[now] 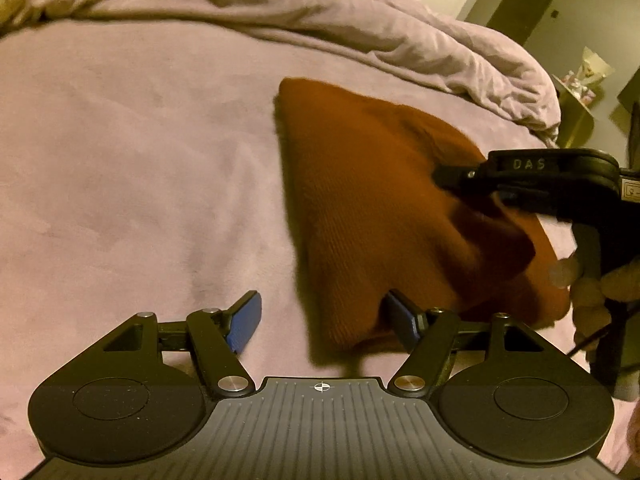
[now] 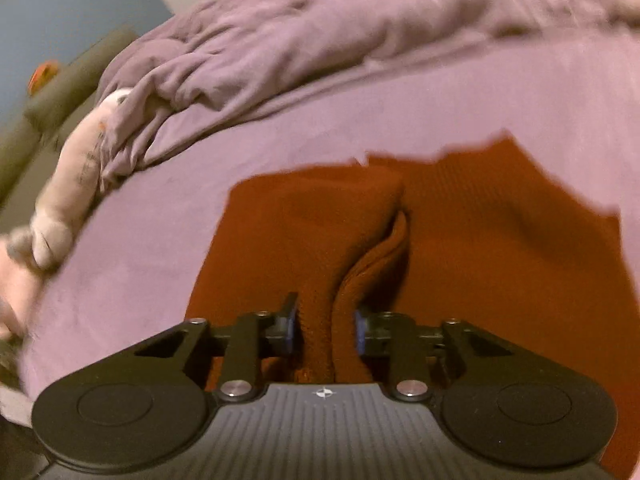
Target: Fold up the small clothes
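A rust-orange knit garment (image 1: 360, 200) lies on a lilac bedsheet (image 1: 140, 160). My left gripper (image 1: 324, 320) is open, its blue pads wide apart, with the garment's near corner hanging between them close to the right pad. My right gripper (image 2: 325, 330) is shut on a bunched fold of the same garment (image 2: 480, 240) and holds it raised. In the left wrist view the right gripper (image 1: 444, 176) comes in from the right, pinching the cloth's right side.
A crumpled lilac duvet (image 1: 360, 12) lies along the far side of the bed. A pale soft toy (image 2: 76, 184) lies at the bed's left edge. A small side table (image 1: 576, 108) stands beyond the bed on the right.
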A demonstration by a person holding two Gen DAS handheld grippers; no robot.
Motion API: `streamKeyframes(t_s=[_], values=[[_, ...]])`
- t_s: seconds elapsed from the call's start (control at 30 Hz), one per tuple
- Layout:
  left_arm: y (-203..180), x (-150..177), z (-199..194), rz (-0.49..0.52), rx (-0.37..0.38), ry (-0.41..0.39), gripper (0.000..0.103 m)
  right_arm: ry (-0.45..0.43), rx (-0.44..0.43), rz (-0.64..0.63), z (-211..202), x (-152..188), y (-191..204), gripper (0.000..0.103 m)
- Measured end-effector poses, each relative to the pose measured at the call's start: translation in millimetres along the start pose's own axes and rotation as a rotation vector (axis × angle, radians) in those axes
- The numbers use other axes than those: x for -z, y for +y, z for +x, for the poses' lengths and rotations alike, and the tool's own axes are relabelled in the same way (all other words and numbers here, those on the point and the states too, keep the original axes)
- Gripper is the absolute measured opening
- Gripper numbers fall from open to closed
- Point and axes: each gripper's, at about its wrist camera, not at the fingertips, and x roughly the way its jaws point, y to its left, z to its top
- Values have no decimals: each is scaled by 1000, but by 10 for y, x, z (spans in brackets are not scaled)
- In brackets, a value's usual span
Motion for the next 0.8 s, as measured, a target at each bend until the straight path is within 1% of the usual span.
streamKeyframes(t_s=[0.03, 0.1, 0.17, 0.23, 0.27, 0.33, 0.43, 0.5, 0.6, 0.63, 0.67, 0.7, 0.73, 0.8], values=[[-48, 22, -61, 20, -4, -15, 74, -35, 48, -100, -73, 16, 127, 19], [-115, 60, -134, 51, -6, -32, 74, -116, 174, -308, -254, 78, 376, 17], [-185, 94, -144, 79, -14, -32, 74, -186, 249, -427, -420, 128, 489, 17], [-258, 115, -104, 98, -34, -21, 74, -229, 310, -484, -539, 187, 459, 17], [-281, 125, -81, 102, -37, -13, 74, -226, 330, -493, -552, 181, 416, 17], [-315, 146, -59, 101, -28, 1, 74, -212, 376, -451, -582, 185, 245, 17], [-368, 166, -48, 107, -18, 13, 74, -207, 445, -430, -609, 214, 15, 17], [-399, 173, -30, 116, -25, 20, 74, -180, 454, -402, -605, 264, -181, 17], [-431, 178, 9, 111, -23, 39, 74, -149, 467, -399, -515, 368, -383, 18], [-438, 174, 20, 108, -24, 48, 74, -143, 470, -391, -486, 393, -453, 19], [-442, 157, 16, 107, -27, 46, 74, -144, 473, -374, -463, 416, -524, 24], [-444, 141, -12, 112, -31, 37, 74, -147, 476, -342, -464, 402, -586, 29], [-440, 114, -47, 119, -37, 23, 74, -162, 471, -294, -528, 382, -641, 37], [-426, 34, -106, 114, -55, -15, 75, -224, 445, -233, -706, 351, -646, 38]])
